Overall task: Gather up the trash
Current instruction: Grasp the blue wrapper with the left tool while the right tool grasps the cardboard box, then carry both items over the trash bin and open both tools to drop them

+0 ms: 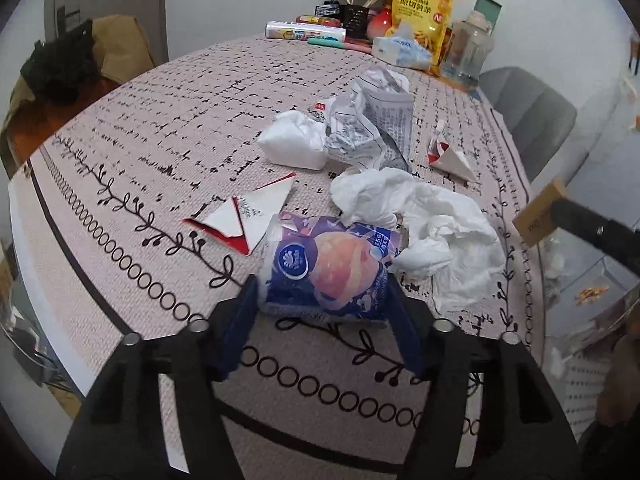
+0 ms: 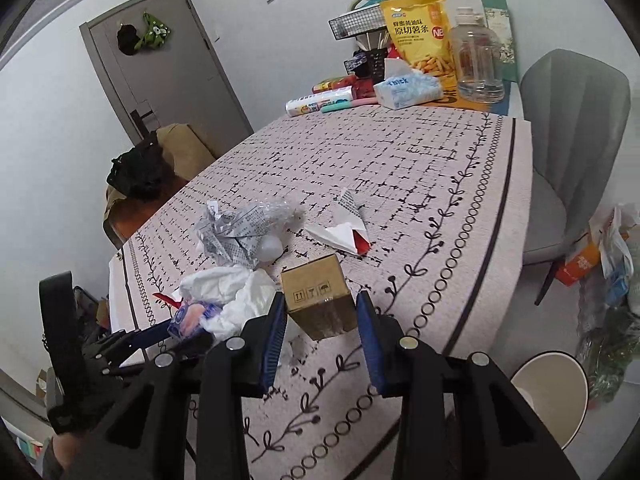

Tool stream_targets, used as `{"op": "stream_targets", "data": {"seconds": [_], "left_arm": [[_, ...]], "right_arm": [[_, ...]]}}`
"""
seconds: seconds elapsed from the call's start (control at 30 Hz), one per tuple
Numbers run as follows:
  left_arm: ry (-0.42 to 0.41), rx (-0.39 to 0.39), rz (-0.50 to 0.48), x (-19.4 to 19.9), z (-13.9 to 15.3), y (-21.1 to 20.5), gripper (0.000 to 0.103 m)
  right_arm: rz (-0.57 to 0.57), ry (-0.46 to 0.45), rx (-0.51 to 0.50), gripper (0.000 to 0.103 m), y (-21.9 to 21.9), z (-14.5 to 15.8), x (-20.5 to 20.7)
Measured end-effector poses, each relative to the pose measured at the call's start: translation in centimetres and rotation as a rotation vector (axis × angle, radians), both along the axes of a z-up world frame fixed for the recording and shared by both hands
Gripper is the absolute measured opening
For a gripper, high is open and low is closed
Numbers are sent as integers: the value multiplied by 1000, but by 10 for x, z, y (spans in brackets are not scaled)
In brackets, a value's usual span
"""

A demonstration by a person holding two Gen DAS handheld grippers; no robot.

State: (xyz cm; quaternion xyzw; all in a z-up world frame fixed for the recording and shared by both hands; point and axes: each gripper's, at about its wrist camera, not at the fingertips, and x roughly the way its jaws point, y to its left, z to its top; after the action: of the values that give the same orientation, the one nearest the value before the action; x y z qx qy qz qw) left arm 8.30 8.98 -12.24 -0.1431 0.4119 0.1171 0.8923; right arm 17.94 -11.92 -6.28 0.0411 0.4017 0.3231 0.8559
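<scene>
Purple wrapper (image 1: pixel 324 268) between left fingers (image 1: pixel 236 332), pressed.

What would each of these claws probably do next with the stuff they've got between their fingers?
Probably swing the right gripper, shut on the small cardboard box, over to the bin beside the table. The left gripper straddles the purple tissue pack.

A yellow snack bag (image 2: pixel 418 36) stands at the tablecloth's (image 2: pixel 400 152) far end; beside the bag, a clear jar (image 2: pixel 478 60), tissue pack (image 2: pixel 406 88) and wire rack (image 2: pixel 358 26); right of it, a grey chair (image 2: pixel 572 128).
</scene>
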Motion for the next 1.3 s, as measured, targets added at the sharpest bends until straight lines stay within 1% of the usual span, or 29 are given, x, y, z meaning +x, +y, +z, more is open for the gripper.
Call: {"op": "stream_targets", "data": {"seconds": [0.1, 0.23, 0.3, 0.5, 0.63, 0.77, 0.93, 1.13, 1.3], "left_arm": [[-33, -56, -1, -12, 5, 7, 57], [-96, -77, 1, -29, 20, 10, 57], [-121, -78, -1, -36, 28, 10, 57], [-170, -55, -20, -36, 50, -4, 57], [-188, -43, -55, -29, 60, -21, 57], [-200, -29, -120, -14, 69, -45, 57], [-212, -33, -192, 4, 76, -74, 57], [-196, -51, -273, 29, 76, -107, 57], [-170, -64, -324, 52, 71, -133, 57]], "right_arm": [[-3, -1, -1, 35, -4, 2, -7], [-2, -13, 3, 35, -7, 7, -15], [-1, -21, 8, 35, -9, 10, -19], [-17, -38, 24, 36, -22, 16, -26], [-41, -48, 33, 35, -37, 20, -25], [-72, -62, 39, 36, -54, 23, -26], [-141, -64, 32, 36, -86, 22, -24], [-234, -48, 32, 36, -127, 14, -18], [-308, -24, 29, 36, -161, 0, -7]]}}
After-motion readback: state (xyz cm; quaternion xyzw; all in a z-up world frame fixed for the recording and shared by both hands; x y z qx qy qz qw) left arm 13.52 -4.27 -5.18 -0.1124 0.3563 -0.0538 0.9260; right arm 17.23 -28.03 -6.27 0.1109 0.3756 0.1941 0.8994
